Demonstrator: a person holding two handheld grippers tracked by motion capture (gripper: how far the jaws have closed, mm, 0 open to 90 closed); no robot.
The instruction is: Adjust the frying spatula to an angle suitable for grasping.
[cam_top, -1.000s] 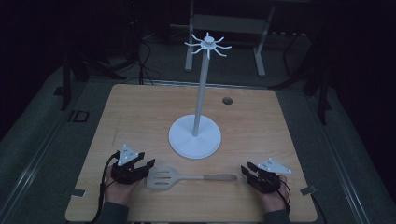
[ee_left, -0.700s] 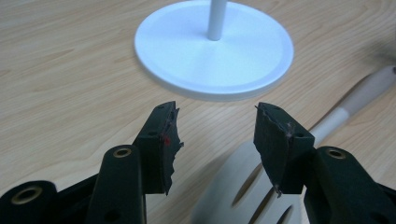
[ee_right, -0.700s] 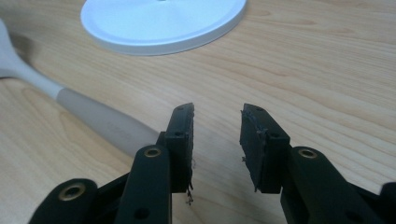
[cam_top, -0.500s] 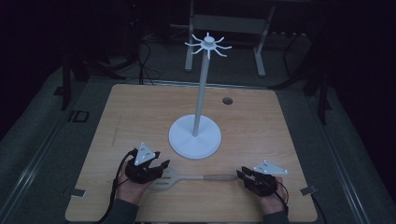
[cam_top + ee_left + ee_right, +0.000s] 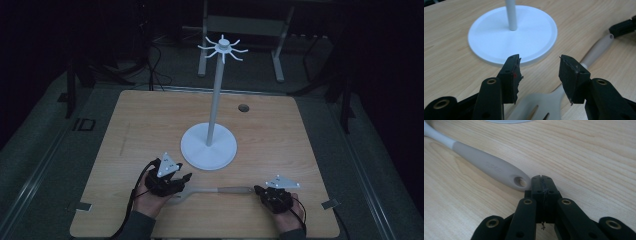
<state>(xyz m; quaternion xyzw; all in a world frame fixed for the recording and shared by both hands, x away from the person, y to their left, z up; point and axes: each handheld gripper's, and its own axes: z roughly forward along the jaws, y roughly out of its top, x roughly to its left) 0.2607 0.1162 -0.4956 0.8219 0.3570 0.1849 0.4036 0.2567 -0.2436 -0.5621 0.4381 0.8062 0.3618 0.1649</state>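
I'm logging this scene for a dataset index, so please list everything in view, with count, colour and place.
Table: one, light wood, centre of the high view.
Stand: one, white, round base mid-table, tall pole with hooks at the top.
Spatula: one, pale grey-beige, flat on the table's near edge, slotted head to the left, handle with a hole to the right.
Frame: one, grey metal, on the floor behind the table.
Left tool: one, black, jaws open over the spatula's head.
Right tool: one, black, jaws shut, tips at the handle's end, nothing between them.
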